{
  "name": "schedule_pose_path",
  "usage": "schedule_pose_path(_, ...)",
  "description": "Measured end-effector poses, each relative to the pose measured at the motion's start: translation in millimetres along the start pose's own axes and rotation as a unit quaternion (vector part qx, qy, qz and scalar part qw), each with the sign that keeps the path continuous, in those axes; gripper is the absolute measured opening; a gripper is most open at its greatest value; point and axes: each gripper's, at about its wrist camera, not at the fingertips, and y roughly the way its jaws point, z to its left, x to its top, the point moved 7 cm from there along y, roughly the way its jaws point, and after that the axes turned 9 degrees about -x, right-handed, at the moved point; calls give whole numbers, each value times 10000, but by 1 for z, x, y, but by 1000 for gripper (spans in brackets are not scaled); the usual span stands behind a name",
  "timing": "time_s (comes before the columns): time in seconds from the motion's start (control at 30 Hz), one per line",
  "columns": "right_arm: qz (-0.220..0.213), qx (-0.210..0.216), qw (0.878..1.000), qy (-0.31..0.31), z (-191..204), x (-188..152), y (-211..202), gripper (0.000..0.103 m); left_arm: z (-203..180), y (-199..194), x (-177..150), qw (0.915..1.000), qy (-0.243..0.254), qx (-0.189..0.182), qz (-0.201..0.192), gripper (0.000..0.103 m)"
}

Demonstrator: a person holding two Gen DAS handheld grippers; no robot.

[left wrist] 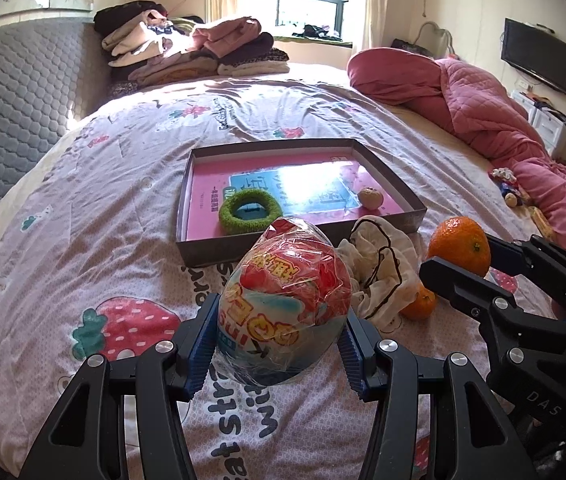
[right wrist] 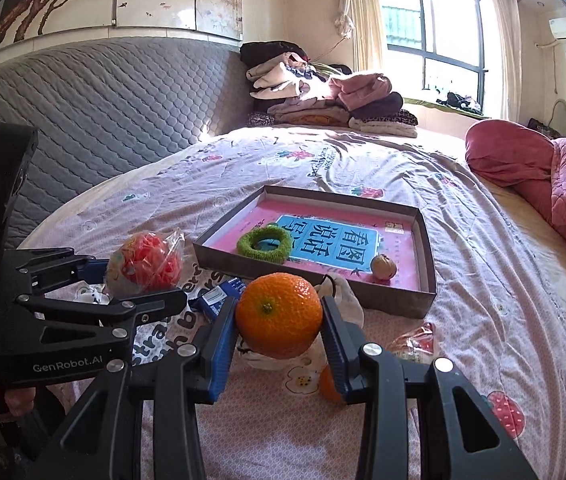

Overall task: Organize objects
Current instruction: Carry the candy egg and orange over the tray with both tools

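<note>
Left gripper (left wrist: 283,344) clamped on wrapped egg toy (left wrist: 287,304); right gripper (right wrist: 279,336) clamped on orange (right wrist: 279,314); box (right wrist: 427,240) at twelve o'clock.

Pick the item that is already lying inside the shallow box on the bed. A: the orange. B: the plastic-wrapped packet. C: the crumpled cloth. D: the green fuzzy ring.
D: the green fuzzy ring rests on the pink book inside the shallow box, while the orange and the plastic-wrapped packet are held in the jaws and the crumpled cloth lies on the bedspread outside the box.
</note>
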Motion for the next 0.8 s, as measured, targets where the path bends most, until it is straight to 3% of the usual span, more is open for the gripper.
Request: schedule_pose_path(0.8,-336,-27,9994,-70,-38,53,36,41,-12,44,67,9996,263,10,-98,56)
